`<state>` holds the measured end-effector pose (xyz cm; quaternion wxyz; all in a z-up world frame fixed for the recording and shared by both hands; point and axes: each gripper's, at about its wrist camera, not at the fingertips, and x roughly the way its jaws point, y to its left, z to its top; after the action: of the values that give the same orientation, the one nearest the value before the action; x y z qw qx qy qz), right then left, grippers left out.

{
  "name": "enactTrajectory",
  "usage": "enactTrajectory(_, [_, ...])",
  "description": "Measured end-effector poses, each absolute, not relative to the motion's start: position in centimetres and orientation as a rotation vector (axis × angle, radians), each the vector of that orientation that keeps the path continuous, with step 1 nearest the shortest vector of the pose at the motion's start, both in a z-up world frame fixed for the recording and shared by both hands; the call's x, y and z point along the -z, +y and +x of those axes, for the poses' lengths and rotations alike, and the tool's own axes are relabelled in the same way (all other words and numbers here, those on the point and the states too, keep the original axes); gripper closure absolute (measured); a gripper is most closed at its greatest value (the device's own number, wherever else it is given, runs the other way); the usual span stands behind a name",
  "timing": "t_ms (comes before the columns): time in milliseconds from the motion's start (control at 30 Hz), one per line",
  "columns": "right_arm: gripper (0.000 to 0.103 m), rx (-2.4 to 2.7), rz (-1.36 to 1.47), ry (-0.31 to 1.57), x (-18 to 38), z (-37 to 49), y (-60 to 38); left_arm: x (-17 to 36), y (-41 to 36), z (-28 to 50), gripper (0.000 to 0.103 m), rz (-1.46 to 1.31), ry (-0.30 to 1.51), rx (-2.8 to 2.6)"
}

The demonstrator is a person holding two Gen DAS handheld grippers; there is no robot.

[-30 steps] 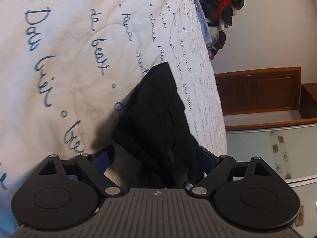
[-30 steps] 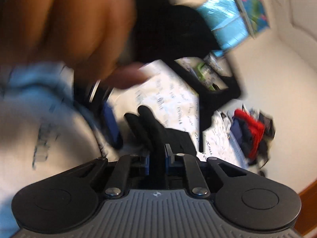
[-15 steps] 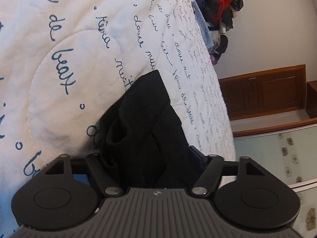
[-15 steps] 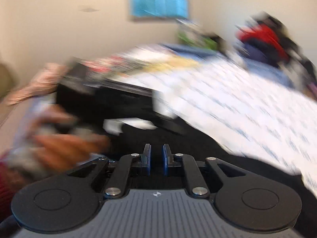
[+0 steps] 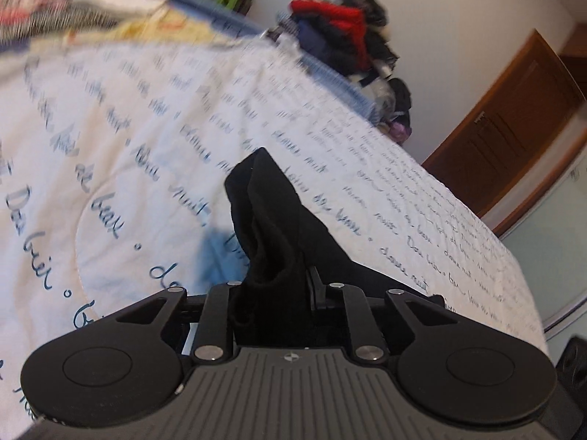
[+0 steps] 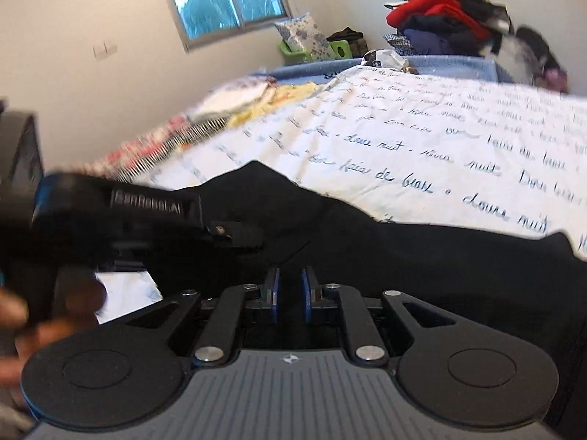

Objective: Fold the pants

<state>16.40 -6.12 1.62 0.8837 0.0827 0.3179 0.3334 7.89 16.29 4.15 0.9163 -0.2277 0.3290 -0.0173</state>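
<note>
Left gripper (image 5: 273, 289) jaws just closed onto bunched black pants (image 5: 271, 220), lifted off the script-printed quilt (image 5: 110, 139); right gripper (image 6: 290, 289) nearly shut, apparently pinching pants too; both ends probably secured for the fold.

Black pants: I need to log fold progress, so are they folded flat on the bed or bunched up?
Bunched, not folded flat: the black pants rise in a crumpled peak, pinched between the left gripper's fingers above the quilt.
</note>
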Motion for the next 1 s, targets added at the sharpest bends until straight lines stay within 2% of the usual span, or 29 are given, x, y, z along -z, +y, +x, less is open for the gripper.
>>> enactTrajectory(433, [0.090, -0.721, 0.444, 0.607, -2.6, 15.0, -11.7, -6.2, 8.7, 3.5, 0.081, -0.348, 0.525, 0.083])
enactTrajectory(1000, [0.090, -0.572, 0.654, 0.388, -4.1, 11.6, -21.3, -10.0, -1.4, 2.2, 0.080, -0.219, 0.430, 0.317])
